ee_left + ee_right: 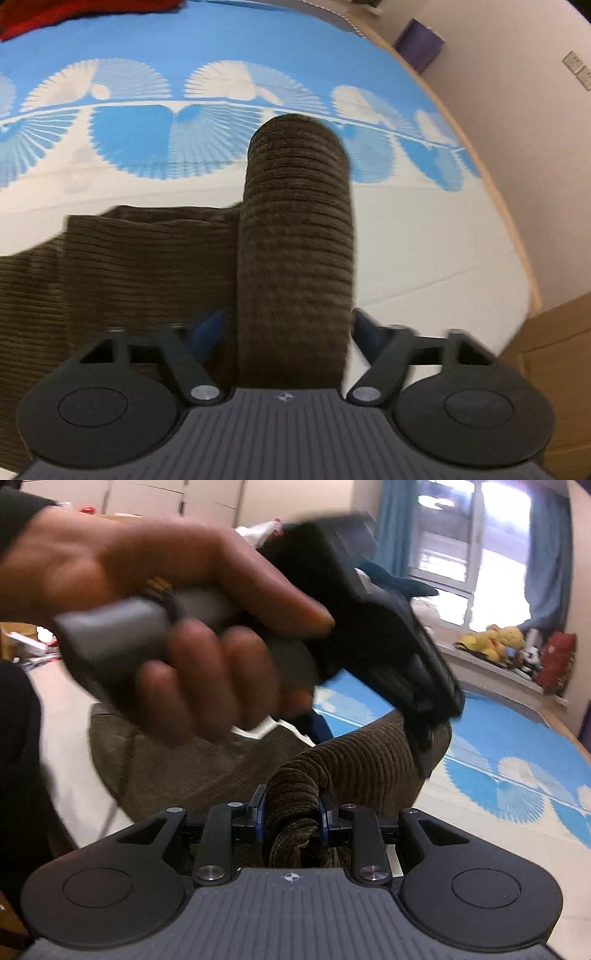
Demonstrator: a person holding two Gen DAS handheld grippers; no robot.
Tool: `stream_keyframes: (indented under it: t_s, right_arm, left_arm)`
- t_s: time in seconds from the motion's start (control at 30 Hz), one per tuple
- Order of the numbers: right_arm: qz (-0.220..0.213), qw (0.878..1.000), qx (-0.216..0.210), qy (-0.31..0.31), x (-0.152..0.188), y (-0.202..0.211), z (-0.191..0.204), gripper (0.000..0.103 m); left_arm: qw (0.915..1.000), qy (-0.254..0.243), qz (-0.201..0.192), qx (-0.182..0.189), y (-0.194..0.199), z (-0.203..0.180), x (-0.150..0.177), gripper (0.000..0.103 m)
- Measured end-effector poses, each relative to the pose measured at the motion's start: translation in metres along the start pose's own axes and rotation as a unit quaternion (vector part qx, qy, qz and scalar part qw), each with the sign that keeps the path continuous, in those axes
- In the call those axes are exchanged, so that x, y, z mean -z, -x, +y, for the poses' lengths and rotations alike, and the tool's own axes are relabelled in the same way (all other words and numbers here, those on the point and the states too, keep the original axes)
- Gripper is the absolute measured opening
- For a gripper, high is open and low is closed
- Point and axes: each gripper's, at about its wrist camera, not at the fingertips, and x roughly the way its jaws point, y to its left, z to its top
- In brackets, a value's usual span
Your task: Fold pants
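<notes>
Brown corduroy pants [147, 258] lie on blue-and-white patterned mat [406, 240]; raised fold betw. left gripper [291, 325] fingers; red cloth [55, 14] behind, far left.

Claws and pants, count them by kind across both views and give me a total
Claws: 2, left claw and right claw, each closed on fabric
Pants: 1, brown corduroy pants
Total: 3

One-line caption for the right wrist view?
Right gripper clamps bunched brown corduroy pants while the left hand holds the other gripper above.
</notes>
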Motion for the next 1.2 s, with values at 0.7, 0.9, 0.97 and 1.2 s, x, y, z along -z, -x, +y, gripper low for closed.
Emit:
stream_keyframes:
  t_s: [0.7,0.9,0.97,1.2]
  right_arm:
    - [0.034,0.933,-0.196,-0.299,-0.021,-0.031,-0.021,0.052]
    - [0.099,0.943,-0.146,-0.284,-0.012,-0.076,-0.005,0.061]
    - [0.112,0.942,-0.14,-0.283,-0.015,-0.094,0.0,0.068]
    - [0.162,0.914,-0.119,-0.352,-0.028,-0.178,0.005,0.079]
  left_arm:
    - [0.9787,0.132,-0.092,-0.128,0.159,0.339,0.051,0.02]
    - [0.9697,0.197,-0.075,-0.123,0.161,0.395,0.06,0.077]
    - [0.9721,0.187,-0.062,-0.127,0.157,0.4,0.058,0.085]
    - [0.9704,0.227,-0.017,-0.081,0.128,0.42,0.063,0.09]
